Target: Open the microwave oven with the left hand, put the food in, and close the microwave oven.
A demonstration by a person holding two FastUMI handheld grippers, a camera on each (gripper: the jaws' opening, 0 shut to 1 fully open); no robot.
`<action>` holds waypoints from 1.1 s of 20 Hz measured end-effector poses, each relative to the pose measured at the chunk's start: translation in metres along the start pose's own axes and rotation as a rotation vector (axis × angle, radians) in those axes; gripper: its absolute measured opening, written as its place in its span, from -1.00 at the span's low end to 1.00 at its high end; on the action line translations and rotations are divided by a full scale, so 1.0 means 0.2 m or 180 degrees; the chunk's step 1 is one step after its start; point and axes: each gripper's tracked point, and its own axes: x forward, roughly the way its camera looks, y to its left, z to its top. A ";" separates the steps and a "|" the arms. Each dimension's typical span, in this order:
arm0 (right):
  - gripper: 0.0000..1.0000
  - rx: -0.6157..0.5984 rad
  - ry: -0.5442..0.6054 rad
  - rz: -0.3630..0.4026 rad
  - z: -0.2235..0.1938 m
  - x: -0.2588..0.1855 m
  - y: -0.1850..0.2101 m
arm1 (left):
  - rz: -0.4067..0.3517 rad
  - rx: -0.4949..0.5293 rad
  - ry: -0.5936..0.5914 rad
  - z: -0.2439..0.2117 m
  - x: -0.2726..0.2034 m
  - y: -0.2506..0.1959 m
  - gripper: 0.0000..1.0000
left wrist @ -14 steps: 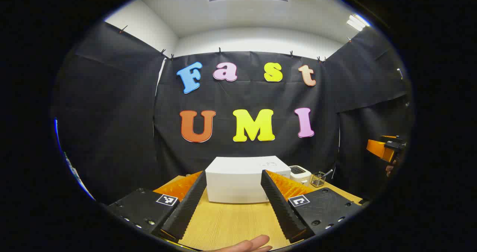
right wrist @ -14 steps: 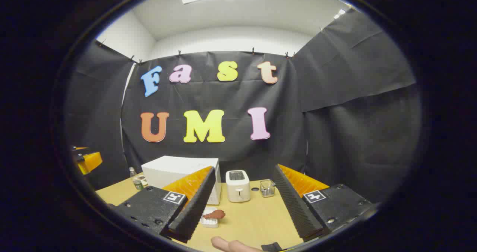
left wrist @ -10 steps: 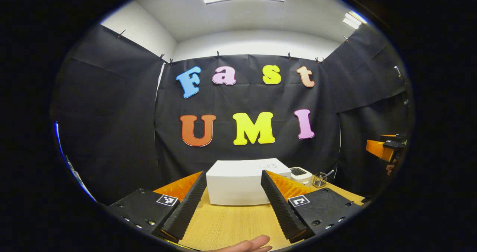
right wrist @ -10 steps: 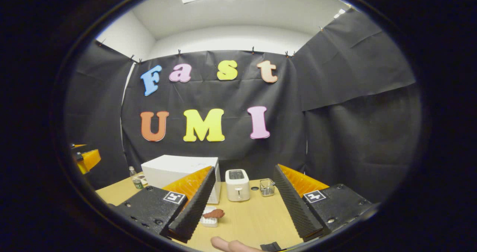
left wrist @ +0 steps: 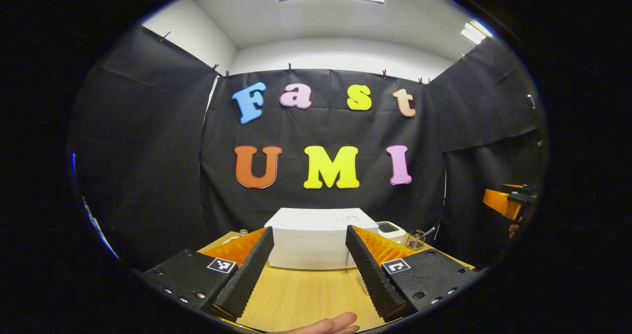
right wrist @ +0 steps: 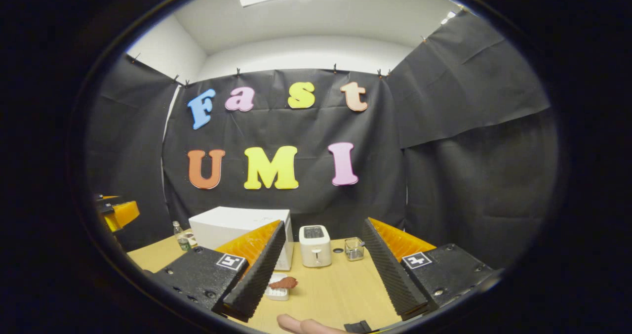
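The big wooden table (right wrist: pixel 340 289) holds everything. On it sits the white microwave oven (left wrist: pixel 316 237), at the back near the black wall. In the left gripper view it is straight ahead of the left gripper (left wrist: pixel 308 274), but well apart from it. Its door looks closed.

The job looks like it is just starting. The first step is to open the microwave oven, and nothing touches it yet. The left gripper has its jaws wide apart and holds nothing. Next, I think it needs to go forward to the door and find a spot to pull.

In the right gripper view, the right gripper (right wrist: pixel 323 274) also has its jaws wide apart and empty. The food (right wrist: pixel 283 283) is a small reddish-brown piece on a little white tray (right wrist: pixel 276 293), on the table in front of the microwave oven and just beside the gripper's own left finger. A white toaster (right wrist: pixel 315 246) stands beside the microwave oven, with a small clear cup (right wrist: pixel 353 248) next to it. A little bottle (right wrist: pixel 181 240) stands on the other side.

Some things are hard to see. I cannot find a handle on the door from here. The fingers cover part of the microwave oven's front. The tray is partly hidden too.
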 end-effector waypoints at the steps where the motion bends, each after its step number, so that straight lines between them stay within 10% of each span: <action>1: 0.79 0.0001 -0.0001 0.0008 -0.01 0.00 0.00 | -0.0005 -0.0019 -0.0001 -0.01 0.00 -0.01 0.84; 5: 1.00 0.0008 0.0007 0.0062 -0.04 -0.02 0.02 | -0.0020 -0.0017 0.0019 -0.06 0.03 -0.03 0.84; 22: 0.79 0.0059 -0.0059 0.0028 -0.10 -0.05 -0.08 | -0.0549 -0.0025 0.0523 -0.70 0.81 -0.51 0.84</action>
